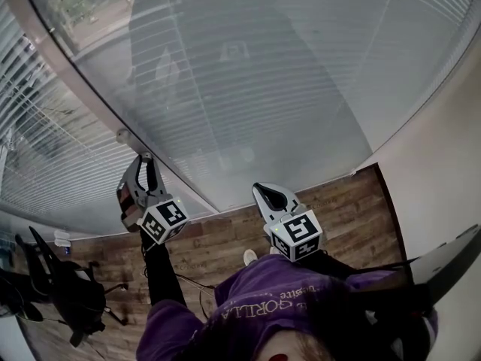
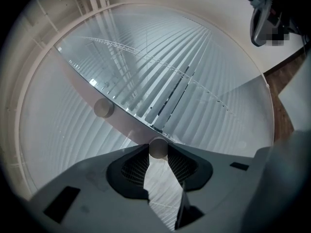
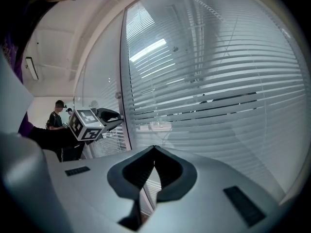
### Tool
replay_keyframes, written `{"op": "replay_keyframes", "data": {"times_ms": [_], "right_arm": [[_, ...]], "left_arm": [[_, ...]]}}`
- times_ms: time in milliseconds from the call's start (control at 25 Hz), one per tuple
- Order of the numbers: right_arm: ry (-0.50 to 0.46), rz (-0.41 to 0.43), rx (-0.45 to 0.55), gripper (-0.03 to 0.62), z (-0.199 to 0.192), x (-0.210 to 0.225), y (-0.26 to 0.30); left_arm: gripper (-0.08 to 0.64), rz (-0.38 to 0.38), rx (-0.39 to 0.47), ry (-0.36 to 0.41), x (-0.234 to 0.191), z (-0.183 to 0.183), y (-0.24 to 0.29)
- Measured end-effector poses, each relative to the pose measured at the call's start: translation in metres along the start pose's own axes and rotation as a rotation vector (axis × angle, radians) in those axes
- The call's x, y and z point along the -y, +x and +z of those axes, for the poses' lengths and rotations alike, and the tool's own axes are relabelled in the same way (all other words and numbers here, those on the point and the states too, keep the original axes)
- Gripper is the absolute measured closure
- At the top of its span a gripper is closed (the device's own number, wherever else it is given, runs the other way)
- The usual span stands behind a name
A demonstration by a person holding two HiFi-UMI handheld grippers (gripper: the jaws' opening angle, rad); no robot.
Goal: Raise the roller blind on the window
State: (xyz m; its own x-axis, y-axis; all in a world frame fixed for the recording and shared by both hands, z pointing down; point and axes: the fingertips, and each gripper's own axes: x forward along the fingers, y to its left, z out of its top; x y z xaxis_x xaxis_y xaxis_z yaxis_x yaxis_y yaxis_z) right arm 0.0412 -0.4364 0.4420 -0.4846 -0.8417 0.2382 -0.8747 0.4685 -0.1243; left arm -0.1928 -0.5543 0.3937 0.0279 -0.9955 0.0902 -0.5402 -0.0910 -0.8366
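Observation:
The slatted blind (image 1: 248,89) hangs behind the glass pane, its slats (image 3: 218,91) lowered. Two round knobs sit on the pale frame post (image 2: 121,123) between the panes. My left gripper (image 1: 145,160) is shut on the lower knob (image 2: 158,148), which sits between the fingertips. The other knob (image 2: 103,108) is free, just up the post (image 1: 122,135). My right gripper (image 1: 261,189) hovers near the glass to the right, shut, with nothing in it (image 3: 154,149). The left gripper (image 3: 99,119) also shows in the right gripper view, at the post.
Another glass pane with blinds (image 1: 52,171) runs left of the post. A white wall (image 1: 443,171) closes the right side. Wooden floor (image 1: 225,239) lies below, with a dark office chair (image 1: 68,295) at the left. A person (image 3: 56,115) stands far behind.

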Motion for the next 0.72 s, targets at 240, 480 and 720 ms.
{"op": "replay_keyframes", "data": {"times_ms": [240,480,720], "right_arm": [[0.011,-0.005,-0.005,0.594,-0.0045,0.0004,0.0039],[0.001,-0.002,-0.004,0.594,-0.0036,0.0008,0.0051],[0.007,-0.004,-0.009,0.594,-0.0061,0.0008,0.0050]], "left_arm": [[0.439,-0.004,-0.002,0.070,0.0025,-0.0052,0.0033],[0.439,0.016,0.001,0.168,0.0021,-0.0033,0.0031],[0.439,0.002,0.042,0.357,0.0043,-0.0039,0.0018]]}}
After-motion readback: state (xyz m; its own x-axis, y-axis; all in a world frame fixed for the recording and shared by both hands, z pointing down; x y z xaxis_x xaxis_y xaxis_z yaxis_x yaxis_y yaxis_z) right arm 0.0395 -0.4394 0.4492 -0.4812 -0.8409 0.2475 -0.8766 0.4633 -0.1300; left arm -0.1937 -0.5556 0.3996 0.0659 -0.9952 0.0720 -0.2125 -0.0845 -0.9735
